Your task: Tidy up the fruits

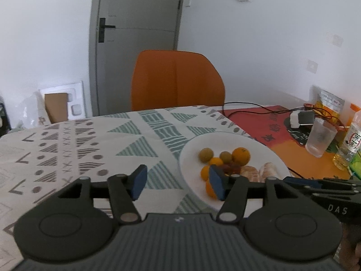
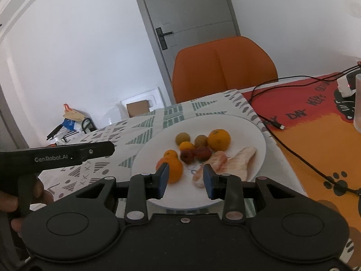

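Both cameras sit low over the counter (image 1: 67, 149) and look forward across it. The left one is just left of the white plate (image 1: 196, 149). The right one is close behind it. Both see the orange chair (image 2: 225, 67) and door (image 1: 135, 22).

Left tongs (image 1: 178, 184) agape, right tongs (image 2: 185, 179) parted, both empty, level, side by side

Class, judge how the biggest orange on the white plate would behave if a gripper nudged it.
The biggest orange looks round, so it would probably roll. The white plate looks smooth and shallow, so little would likely stop it. Neighbouring small fruits might get knocked.
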`<state>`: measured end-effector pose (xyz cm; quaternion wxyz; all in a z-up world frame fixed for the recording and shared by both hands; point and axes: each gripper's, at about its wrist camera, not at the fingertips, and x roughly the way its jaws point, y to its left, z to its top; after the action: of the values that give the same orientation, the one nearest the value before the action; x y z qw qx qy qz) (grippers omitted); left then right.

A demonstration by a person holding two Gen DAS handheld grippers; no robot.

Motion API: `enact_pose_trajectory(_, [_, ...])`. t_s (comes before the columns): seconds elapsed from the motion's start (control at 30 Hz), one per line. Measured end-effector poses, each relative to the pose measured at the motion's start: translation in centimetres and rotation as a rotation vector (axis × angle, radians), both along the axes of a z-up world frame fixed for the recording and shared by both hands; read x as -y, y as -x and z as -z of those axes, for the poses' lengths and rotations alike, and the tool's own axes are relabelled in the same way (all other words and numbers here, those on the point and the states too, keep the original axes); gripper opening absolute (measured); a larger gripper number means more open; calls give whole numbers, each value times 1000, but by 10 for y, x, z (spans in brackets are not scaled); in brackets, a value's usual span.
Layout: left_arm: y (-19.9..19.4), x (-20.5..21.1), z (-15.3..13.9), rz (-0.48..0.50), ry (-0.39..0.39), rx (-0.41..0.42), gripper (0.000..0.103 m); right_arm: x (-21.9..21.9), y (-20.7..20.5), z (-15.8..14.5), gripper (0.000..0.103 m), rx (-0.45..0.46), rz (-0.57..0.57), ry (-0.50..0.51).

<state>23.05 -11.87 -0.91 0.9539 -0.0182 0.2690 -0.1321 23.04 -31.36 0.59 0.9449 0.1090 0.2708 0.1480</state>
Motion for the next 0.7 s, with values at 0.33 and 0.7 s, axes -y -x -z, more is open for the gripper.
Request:
enact_pose_trajectory(0.33, [24,-29,-2,-76,12,-5,74,-15,12,-6,70,3,-2,-21])
enact_pose_trajectory(0.7, [52,-78,-13,-211,-23,22,89,-51,27,-20,103,28,-7,-10])
